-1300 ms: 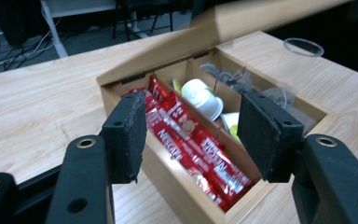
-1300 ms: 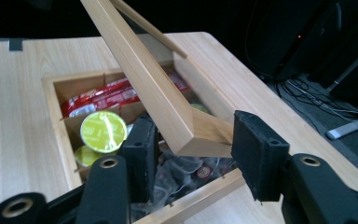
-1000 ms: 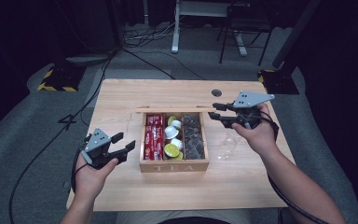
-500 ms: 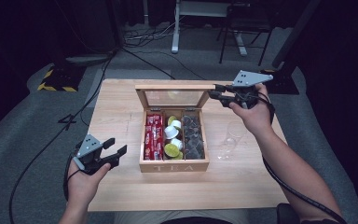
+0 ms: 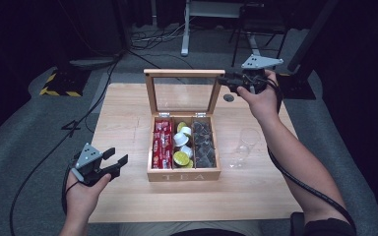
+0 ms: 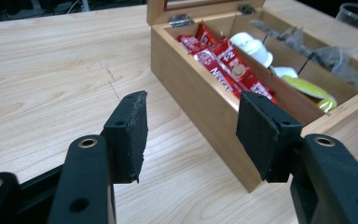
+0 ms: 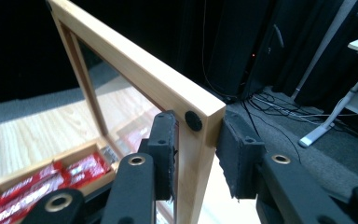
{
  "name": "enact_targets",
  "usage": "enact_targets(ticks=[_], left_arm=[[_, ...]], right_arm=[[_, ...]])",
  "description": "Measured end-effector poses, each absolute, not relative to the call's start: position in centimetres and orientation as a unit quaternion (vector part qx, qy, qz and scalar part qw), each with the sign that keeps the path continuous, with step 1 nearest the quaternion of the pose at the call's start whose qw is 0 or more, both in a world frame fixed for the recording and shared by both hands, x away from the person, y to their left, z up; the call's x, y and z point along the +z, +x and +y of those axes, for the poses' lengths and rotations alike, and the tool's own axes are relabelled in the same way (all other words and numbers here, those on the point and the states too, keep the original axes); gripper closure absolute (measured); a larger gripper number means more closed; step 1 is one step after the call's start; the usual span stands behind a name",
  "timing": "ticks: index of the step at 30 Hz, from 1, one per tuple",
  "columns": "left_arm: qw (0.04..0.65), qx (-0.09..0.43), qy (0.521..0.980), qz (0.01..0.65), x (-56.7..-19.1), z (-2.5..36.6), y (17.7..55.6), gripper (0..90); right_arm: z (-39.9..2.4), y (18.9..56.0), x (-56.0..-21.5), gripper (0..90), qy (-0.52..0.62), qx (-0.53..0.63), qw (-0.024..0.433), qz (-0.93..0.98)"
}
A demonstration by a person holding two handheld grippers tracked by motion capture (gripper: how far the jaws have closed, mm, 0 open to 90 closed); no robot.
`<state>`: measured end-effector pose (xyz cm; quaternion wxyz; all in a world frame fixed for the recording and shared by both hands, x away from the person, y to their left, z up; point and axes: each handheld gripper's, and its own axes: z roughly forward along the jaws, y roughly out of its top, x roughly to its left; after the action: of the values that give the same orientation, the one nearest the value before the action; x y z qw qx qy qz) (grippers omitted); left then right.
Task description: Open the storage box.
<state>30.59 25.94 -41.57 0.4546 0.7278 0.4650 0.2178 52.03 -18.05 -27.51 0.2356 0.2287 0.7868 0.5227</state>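
Dark room, pale wooden table [image 5: 128, 128]: right gripper [image 5: 226, 80] pinches the wooden tea box's glass lid [image 5: 183, 93] upright so the packets show; left gripper [image 5: 112, 164] waits open.

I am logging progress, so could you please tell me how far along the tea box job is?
Done: the lid stands raised. In hand: the right hand-held gripper straddles the lid's corner. Left: nothing has come out of the tea box; the left hand-held gripper is open beside it, and the glass is empty.

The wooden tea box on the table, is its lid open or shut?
Open. The glass-paned lid stands upright on its hinges behind the tea box, its corner between the right gripper jaws, and the compartments are uncovered.
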Motion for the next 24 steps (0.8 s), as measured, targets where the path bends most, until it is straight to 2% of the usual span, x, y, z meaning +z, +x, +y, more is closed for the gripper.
enact_targets(ticks=[12,24], left_arm=[[0.433,0.198,0.741,0.472,-43.2,25.9,32.4,43.6],[0.432,0.184,0.745,0.473,-44.0,25.9,33.4,43.9]], right_arm=[[-17.1,56.1,-27.2,65.4,0.248,0.501,0.256,0.789],[-16.6,59.8,-28.1,64.9,0.29,0.503,0.246,0.776]])
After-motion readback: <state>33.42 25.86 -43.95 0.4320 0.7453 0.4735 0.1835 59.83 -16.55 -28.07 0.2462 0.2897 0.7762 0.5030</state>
